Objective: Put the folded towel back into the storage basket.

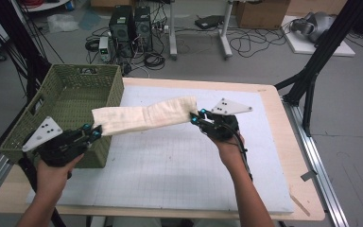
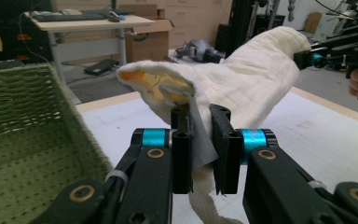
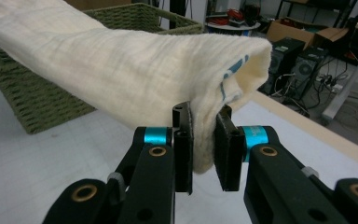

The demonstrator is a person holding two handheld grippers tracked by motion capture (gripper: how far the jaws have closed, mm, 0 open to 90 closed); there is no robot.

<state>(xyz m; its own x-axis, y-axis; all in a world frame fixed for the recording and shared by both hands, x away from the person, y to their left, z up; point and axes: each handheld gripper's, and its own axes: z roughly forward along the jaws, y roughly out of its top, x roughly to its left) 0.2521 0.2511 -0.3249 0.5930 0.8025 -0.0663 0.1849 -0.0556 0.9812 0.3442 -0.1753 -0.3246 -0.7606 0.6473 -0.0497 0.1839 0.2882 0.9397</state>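
Above the counter, just right of the basket, a cream cloth hangs stretched between the two tools, clear of the surface. The left tool is clamped on the cloth's near-basket end; in the left gripper view its jaws pinch a bunched edge of the cloth with a grey label caught between them. The right tool is clamped on the far end; in the right gripper view the fabric folds down between its jaws, a bit of blue print showing at the fold.

The cloth's long axis runs away from the basket, rising slightly from the left tool to the right tool. Its left end already sits at the basket's right wall, over the rim corner, while the right end lies well out over the counter. The basket looks empty where its inside can be seen.

If the work is to put the cloth into the basket, the left hand is the nearer one and needs little travel; the right hand would have to carry its end toward the basket so that the long axis collapses over the opening. Slack may let the middle sag onto the rim.
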